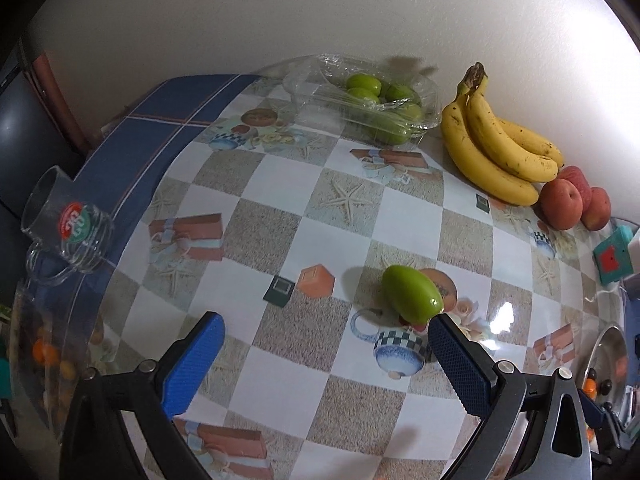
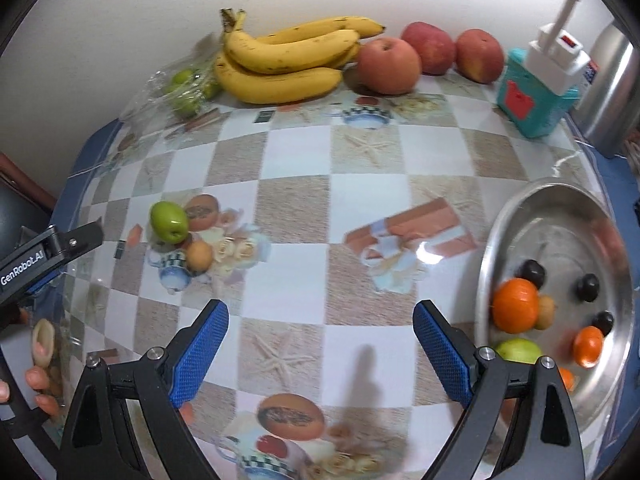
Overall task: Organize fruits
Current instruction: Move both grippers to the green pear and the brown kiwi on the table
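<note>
Left wrist view shows the left gripper (image 1: pixel 324 344) spread wide and empty, with a loose green fruit (image 1: pixel 412 294) on the table (image 1: pixel 280 208) just at its 1 o'clock. I judge this fruit is the next pick: shift right, then close. The right gripper (image 2: pixel 320 332) is also wide apart and empty, with the steel bowl (image 2: pixel 560 208) of small fruits at 3 o'clock. Bananas (image 2: pixel 280 60) and apples (image 2: pixel 388 66) lie far at 12 o'clock, not in the way.

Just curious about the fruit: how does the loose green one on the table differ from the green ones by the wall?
The loose green fruit lies alone and bare on the tablecloth, near the left gripper. The packed green fruits sit together in a clear plastic tray, under film. Both look the same smooth green.
</note>
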### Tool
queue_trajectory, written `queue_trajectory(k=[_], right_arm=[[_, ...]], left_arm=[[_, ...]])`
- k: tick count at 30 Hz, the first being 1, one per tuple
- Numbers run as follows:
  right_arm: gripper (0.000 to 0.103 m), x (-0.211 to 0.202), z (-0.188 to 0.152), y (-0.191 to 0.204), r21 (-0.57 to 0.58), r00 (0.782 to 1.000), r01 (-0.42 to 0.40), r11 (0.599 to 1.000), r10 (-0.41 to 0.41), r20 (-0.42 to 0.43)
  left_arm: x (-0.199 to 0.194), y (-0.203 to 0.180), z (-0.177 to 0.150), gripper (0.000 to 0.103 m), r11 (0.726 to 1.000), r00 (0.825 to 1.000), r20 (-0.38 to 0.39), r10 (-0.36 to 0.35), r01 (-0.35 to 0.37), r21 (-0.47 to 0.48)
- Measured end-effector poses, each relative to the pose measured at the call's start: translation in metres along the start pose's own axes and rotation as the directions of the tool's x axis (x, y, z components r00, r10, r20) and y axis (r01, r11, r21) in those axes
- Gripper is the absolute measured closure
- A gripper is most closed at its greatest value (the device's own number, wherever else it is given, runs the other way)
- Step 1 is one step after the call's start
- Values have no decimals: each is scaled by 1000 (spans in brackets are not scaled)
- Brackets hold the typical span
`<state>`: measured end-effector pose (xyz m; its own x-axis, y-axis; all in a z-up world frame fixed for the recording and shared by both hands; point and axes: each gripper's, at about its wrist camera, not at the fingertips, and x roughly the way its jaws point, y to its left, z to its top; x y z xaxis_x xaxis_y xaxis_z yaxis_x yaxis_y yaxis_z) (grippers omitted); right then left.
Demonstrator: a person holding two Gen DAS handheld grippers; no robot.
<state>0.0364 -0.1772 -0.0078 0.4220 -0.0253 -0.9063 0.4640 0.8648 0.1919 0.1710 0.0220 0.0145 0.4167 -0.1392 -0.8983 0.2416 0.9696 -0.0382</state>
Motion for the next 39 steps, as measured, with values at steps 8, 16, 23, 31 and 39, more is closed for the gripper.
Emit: queue_trajectory(k=[8,16,23,31,39], right_arm=[[9,21,9,32,-49,1000,-26,998,26,-4],[10,42,16,67,-141,1000,-3,990,2,-2],[11,60,18,87,-186,1000,-6,983,2,-22],[32,70,23,92,-181,1000,-11,983,8,-17],[50,70,26,95,-178,1000,-30,984,30,-4]], left_arm=[[21,-3,4,1,998,998,-28,-59,60,5],[35,-1,6,1,996,995,-44,-89,88,-8],[43,6,8,1,997,995,-64,-79,77,-25],[50,9,10,1,996,993,-80,-86,82,-46],[50,9,11,1,995,993,-78,-90,86,-44]])
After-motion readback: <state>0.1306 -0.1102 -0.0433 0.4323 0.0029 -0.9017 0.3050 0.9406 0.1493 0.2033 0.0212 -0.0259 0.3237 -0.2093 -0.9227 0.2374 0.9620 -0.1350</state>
